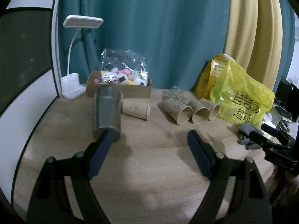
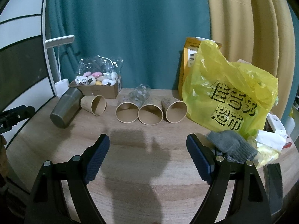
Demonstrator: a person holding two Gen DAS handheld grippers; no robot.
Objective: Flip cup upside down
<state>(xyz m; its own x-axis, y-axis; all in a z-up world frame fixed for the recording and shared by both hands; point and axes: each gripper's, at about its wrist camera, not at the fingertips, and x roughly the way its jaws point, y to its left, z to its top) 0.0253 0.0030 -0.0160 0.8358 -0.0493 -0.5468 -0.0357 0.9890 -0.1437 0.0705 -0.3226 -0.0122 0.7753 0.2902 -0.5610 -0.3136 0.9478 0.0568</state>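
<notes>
A steel cup (image 1: 106,112) lies on its side on the wooden table (image 1: 149,158), its base toward me; it also shows at the left in the right wrist view (image 2: 65,110). A paper cup (image 1: 136,108) lies beside it, and three more paper cups (image 1: 194,111) lie in a row, mouths toward me, also in the right wrist view (image 2: 149,111). My left gripper (image 1: 149,138) is open and empty, its left finger just in front of the steel cup's base. My right gripper (image 2: 147,140) is open and empty, in front of the row of paper cups.
A cardboard box of plush toys (image 1: 119,85) and a white desk lamp (image 1: 72,89) stand at the back left. A yellow plastic bag (image 2: 229,93) and grey gloves (image 2: 231,145) lie at the right. A clear plastic cup (image 2: 138,95) lies behind the row. Curtains hang behind.
</notes>
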